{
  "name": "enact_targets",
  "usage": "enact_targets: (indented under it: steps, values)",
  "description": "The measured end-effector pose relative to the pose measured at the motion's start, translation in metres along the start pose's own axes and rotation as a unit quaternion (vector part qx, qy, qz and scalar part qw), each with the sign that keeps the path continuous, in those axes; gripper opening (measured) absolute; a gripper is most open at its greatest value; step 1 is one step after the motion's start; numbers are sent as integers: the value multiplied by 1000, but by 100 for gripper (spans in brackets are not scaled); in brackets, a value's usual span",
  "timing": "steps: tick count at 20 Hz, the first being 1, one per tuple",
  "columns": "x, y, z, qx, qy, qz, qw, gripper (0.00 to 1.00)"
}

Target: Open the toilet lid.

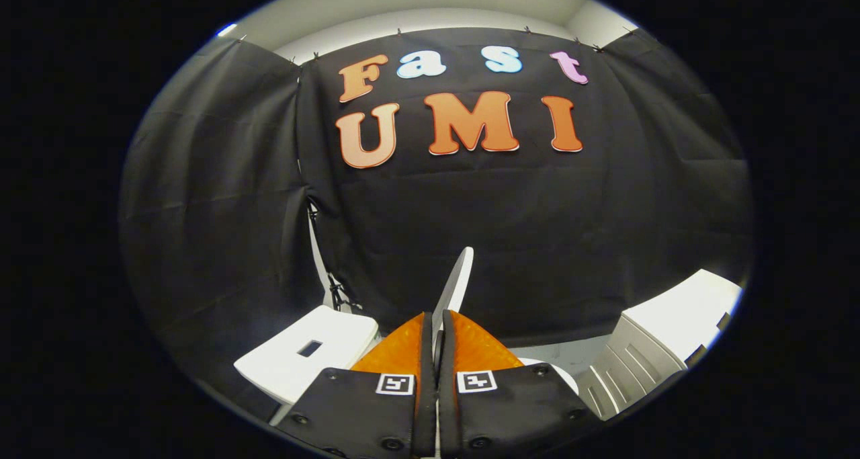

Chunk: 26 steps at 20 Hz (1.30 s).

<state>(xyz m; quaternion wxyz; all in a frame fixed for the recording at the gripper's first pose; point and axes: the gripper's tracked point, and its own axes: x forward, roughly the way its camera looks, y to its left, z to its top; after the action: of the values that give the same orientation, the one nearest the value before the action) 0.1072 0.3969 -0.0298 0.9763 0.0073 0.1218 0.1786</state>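
Between the fingers, thin white toilet lid (pixel 455 279) edge-on, raised, tool (pixel 437 331) clamped on it

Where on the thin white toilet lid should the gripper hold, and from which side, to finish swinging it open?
Hold the thin white toilet lid by its free front edge, coming edge-on from the front. It stands almost upright as a narrow blade, so only its two flat faces offer purchase. The gripper already sits that way, one finger on each face, apparently closed on the lower part of the lid.
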Motion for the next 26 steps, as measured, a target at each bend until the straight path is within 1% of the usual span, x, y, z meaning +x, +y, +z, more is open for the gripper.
enact_targets:
  steps: [2,5,11,16,19,23,26]
  values:
    - [1,19,3,-14,-4,7,1000,10]
    - [3,36,5,-10,-2,7,1000,10]
    - [11,74,10,-19,1,19,1000,10]
    - [15,99,10,-24,1,10,1000,10]
    - [17,126,11,-25,3,20,999,10]
    - [24,160,9,-45,10,33,998,10]
    - [29,187,4,-35,25,52,998,10]
